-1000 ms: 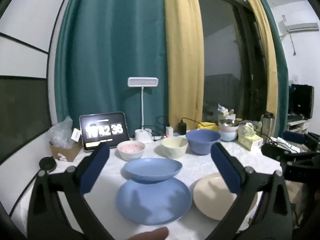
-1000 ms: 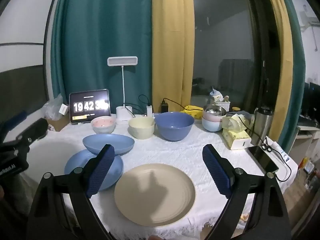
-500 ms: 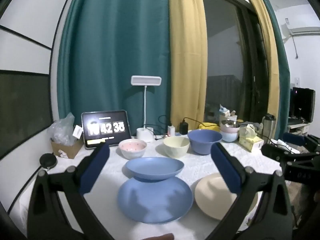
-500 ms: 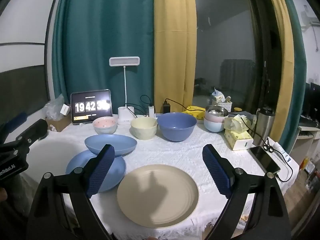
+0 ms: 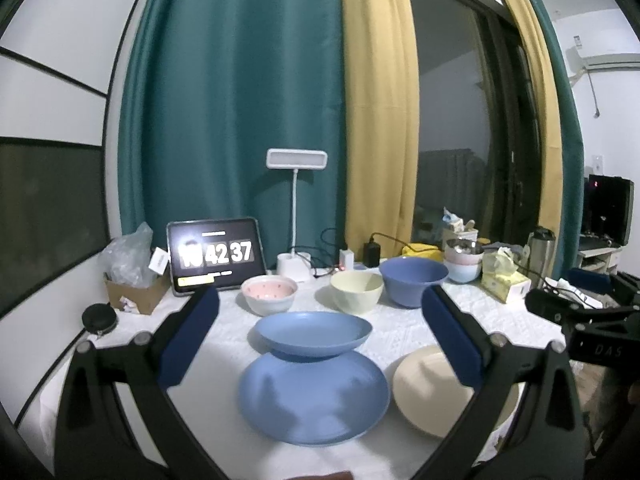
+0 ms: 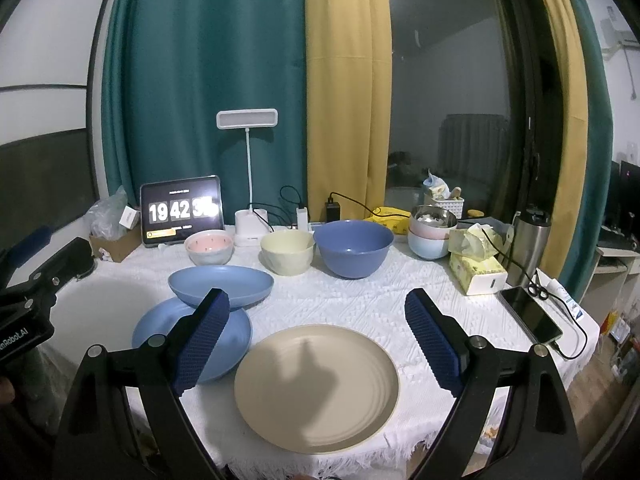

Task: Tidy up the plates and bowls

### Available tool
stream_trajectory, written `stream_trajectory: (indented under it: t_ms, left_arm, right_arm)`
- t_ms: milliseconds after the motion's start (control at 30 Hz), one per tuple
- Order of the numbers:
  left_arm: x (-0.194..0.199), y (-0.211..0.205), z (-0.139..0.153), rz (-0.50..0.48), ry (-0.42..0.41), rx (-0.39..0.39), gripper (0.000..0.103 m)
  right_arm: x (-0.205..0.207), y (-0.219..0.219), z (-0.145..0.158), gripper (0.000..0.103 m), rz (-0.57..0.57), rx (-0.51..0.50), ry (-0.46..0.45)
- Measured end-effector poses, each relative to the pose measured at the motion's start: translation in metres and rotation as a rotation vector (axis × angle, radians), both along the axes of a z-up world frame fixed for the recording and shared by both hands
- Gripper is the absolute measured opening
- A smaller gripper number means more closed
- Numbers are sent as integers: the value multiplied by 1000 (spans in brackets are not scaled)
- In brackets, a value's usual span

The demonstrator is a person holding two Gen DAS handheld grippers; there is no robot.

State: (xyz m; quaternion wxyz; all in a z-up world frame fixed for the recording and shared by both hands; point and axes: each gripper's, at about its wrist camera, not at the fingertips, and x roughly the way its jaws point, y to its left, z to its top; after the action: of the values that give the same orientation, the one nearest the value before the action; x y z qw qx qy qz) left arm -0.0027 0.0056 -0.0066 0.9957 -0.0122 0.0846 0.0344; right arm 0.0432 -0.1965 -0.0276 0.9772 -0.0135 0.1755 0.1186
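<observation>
Left wrist view looking forward along its spread claw fingers at the flat blue plate (image 5: 314,398) lying near, between them, right wrist view facing the same way over the beige plate (image 6: 316,388) between its fingers, both sharing the plates, the bowl row, the clock tablet (image 5: 216,254)

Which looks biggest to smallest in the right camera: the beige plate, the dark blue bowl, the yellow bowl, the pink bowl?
1. beige plate, though it is nearest the camera
2. dark blue bowl
3. yellow bowl
4. pink bowl, close to the yellow one
</observation>
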Motion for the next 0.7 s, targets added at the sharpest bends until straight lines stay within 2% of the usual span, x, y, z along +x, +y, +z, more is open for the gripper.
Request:
stream_trajectory:
  t_ms: [700]
  left_arm:
    - [-1, 0, 0, 1, -1, -2, 102]
  right_arm:
    - [0, -4, -2, 92, 3, 6, 3]
